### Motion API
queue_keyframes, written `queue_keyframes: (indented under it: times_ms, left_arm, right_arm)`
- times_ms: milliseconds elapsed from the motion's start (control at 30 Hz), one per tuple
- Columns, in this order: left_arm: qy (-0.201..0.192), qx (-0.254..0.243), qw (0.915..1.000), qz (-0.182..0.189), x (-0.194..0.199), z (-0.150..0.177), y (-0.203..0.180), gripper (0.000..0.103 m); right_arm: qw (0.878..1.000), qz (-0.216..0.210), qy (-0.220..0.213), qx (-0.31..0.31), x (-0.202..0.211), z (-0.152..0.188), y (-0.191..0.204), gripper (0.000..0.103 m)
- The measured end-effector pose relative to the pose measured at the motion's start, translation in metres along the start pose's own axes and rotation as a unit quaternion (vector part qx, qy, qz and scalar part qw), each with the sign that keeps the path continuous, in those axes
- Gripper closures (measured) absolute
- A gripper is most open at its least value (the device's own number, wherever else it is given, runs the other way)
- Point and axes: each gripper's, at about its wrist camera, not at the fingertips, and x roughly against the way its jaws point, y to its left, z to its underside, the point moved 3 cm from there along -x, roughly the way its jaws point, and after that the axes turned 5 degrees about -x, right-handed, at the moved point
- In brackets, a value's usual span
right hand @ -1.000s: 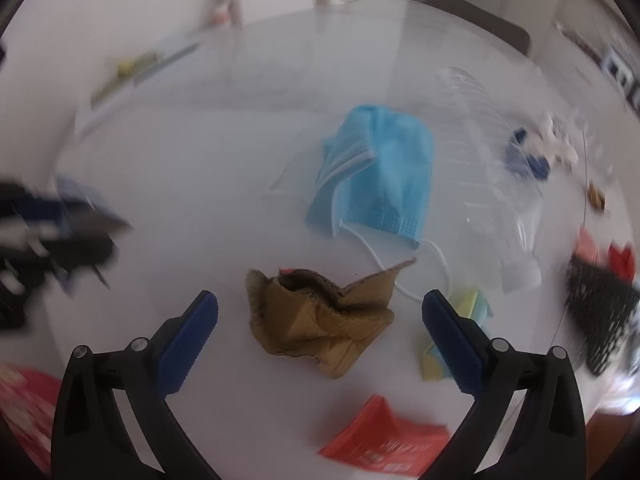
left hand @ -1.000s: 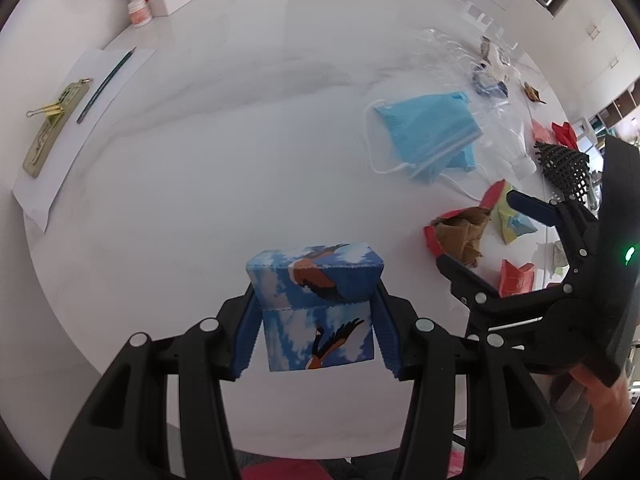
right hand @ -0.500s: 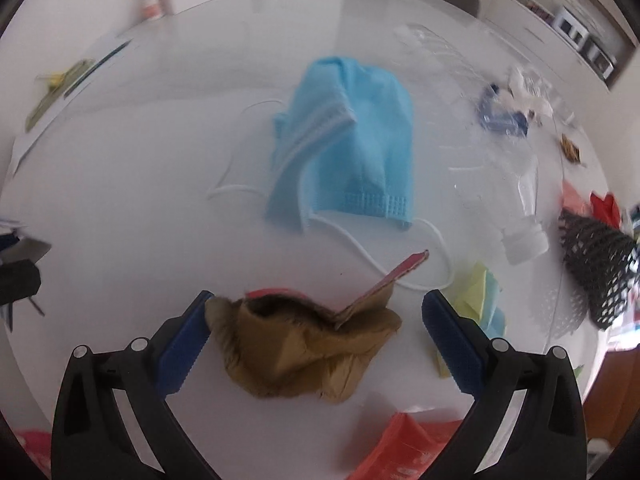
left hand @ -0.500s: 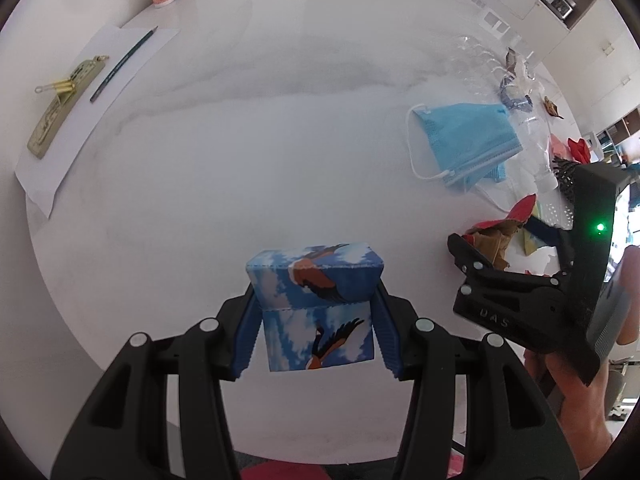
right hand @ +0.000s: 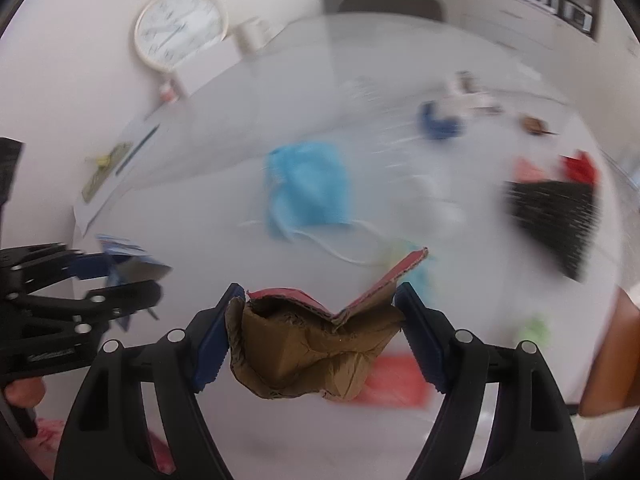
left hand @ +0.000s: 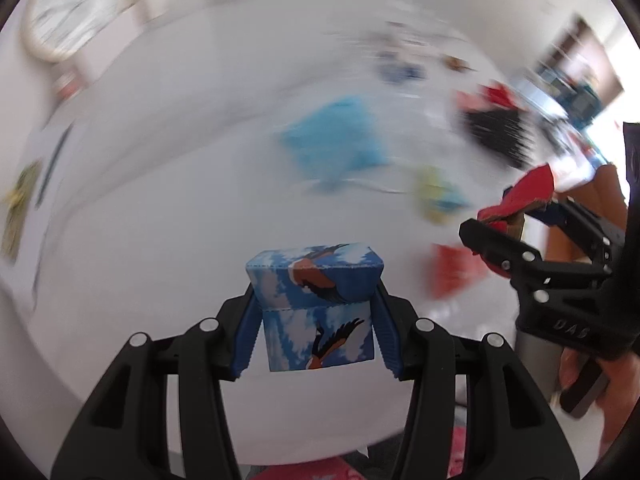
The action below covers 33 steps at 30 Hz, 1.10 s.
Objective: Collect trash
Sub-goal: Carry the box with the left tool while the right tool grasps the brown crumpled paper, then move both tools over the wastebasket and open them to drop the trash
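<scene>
My left gripper (left hand: 316,328) is shut on a small blue box with a bird print (left hand: 316,304) and holds it above the white table (left hand: 160,220). My right gripper (right hand: 316,336) is shut on a crumpled brown and red cardboard piece (right hand: 312,344), lifted off the table; it also shows in the left wrist view (left hand: 520,200). On the table lie a blue face mask (right hand: 312,188), a black mesh sleeve (right hand: 556,216), a red wrapper (right hand: 392,380) and a clear plastic bottle (right hand: 432,184). Both views are blurred by motion.
A wall clock (right hand: 180,28) leans at the table's far left, with a white sheet, pen and clip (right hand: 116,164) near it. More small scraps (right hand: 440,120) lie at the far right. Red fabric (right hand: 52,432) shows below the table's near edge.
My right gripper has closed on the brown and red cardboard piece and lifted it off the table. My left gripper still holds the box; both views have swung.
</scene>
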Motion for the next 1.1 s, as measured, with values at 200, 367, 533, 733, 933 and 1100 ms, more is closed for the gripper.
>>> queue_keyframes:
  times_ms: [200, 367, 533, 733, 933, 1100]
  left_arm:
    - [-0.005, -0.121, 0.9893, 0.081, 0.004, -0.013, -0.106, 0.054]
    - [0.030, -0.183, 0.9726, 0.140, -0.024, -0.013, -0.209, 0.054]
    - [0.079, -0.209, 0.9625, 0.154, -0.073, -0.006, -0.304, 0.054]
    - [0.110, -0.203, 0.9650, 0.126, -0.124, 0.001, -0.363, 0.038]
    - [0.094, -0.175, 0.9772, 0.074, -0.117, -0.005, -0.366, 0.023]
    - [0.058, -0.106, 0.9920, 0.037, -0.080, -0.016, -0.324, 0.017]
  right_arm:
    - [0.995, 0.070, -0.024, -0.067, 0.069, 0.045, -0.100, 0.025]
    - [0.987, 0.104, -0.021, -0.122, 0.095, 0.085, -0.195, 0.025]
    - [0.987, 0.106, -0.004, -0.117, 0.108, 0.111, -0.266, 0.025]
    - [0.992, 0.075, 0.009, -0.101, 0.110, 0.125, -0.313, 0.024]
    - [0.997, 0.021, 0.025, -0.064, 0.099, 0.126, -0.312, 0.023]
    - [0.998, -0.029, 0.042, -0.026, 0.076, 0.125, -0.284, 0.023]
